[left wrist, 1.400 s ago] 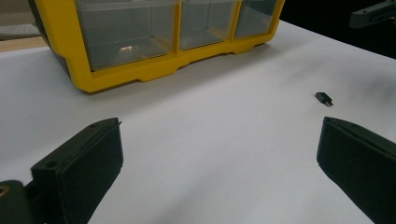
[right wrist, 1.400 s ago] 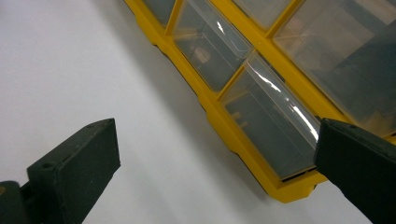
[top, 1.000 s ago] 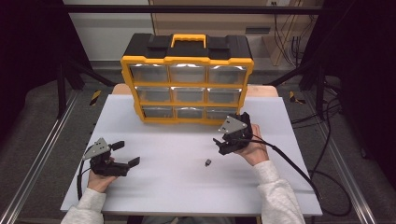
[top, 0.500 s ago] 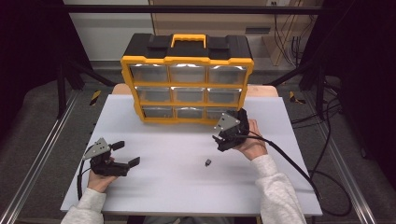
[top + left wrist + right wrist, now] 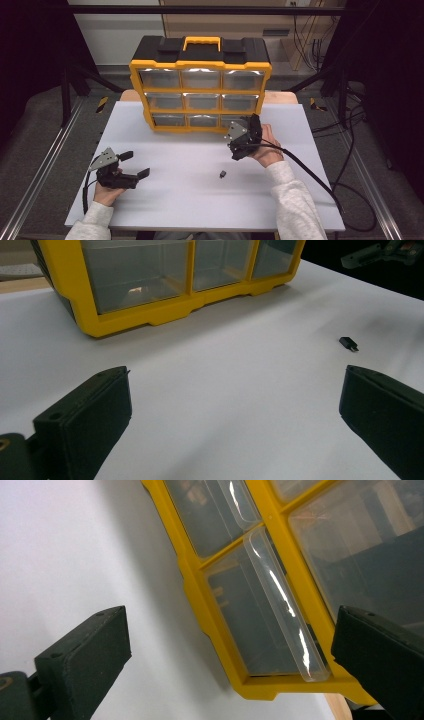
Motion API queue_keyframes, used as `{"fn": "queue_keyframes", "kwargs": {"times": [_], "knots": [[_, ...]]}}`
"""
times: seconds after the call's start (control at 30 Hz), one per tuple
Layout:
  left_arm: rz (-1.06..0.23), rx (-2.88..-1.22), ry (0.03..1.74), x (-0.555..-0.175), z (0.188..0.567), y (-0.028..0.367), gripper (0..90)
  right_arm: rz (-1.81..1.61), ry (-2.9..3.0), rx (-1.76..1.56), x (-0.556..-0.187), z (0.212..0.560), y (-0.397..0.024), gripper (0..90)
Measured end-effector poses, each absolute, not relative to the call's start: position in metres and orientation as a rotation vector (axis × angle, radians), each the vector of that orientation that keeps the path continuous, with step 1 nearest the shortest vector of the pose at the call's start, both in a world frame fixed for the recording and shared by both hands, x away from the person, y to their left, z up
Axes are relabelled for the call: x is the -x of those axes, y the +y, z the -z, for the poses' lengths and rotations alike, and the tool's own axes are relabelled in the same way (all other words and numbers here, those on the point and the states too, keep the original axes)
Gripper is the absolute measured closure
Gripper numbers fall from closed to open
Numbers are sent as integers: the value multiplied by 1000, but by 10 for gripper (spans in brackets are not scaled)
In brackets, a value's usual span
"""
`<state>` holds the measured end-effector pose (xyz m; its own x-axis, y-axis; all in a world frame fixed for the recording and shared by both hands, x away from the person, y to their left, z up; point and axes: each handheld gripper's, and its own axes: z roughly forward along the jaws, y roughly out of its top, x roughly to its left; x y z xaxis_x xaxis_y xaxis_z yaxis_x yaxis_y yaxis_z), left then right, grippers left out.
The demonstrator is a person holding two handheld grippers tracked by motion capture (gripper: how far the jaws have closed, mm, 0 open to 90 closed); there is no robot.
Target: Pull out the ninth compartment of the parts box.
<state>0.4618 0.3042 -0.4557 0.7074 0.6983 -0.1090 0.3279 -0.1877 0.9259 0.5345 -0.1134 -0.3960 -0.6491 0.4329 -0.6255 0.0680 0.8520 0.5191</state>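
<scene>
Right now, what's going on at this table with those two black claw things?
A person holds a gripper in each hand at a white table. The right gripper, jaws open, is up against the bottom right drawer of a yellow drawer cabinet, apparently about to pull it out. The left gripper rests open on the table, holding nothing. A small black part lies loose between them.

**What Lay Around the White Board**

I worked over a white board (image 5: 190, 200). A wooden tabletop (image 5: 281, 97) showed past its far edge. Metal rails (image 5: 45, 165) ran along the floor on both sides of the board. Striped yellow-and-black markers (image 5: 102, 104) lay off its far corners. Loose cables (image 5: 350, 107) trailed right of it, and a beige cabinet (image 5: 225, 20) stood well beyond it.
</scene>
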Motion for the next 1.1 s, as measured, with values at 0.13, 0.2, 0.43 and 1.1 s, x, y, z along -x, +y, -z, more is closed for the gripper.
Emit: {"fn": "queue_keyframes", "kwargs": {"times": [0.13,0.2,0.43,1.1], "knots": [[-411,-1787,813,-462,456,304,0,-568,2224,-356,-537,397,-112,28],[-409,-1787,815,-462,456,304,0,-543,2219,-345,-539,398,-112,30],[-411,-1786,815,-462,456,305,0,-479,2199,-320,-543,400,-110,34],[-412,-1788,816,-462,456,305,0,-381,2154,-246,-552,407,-103,38]]}}
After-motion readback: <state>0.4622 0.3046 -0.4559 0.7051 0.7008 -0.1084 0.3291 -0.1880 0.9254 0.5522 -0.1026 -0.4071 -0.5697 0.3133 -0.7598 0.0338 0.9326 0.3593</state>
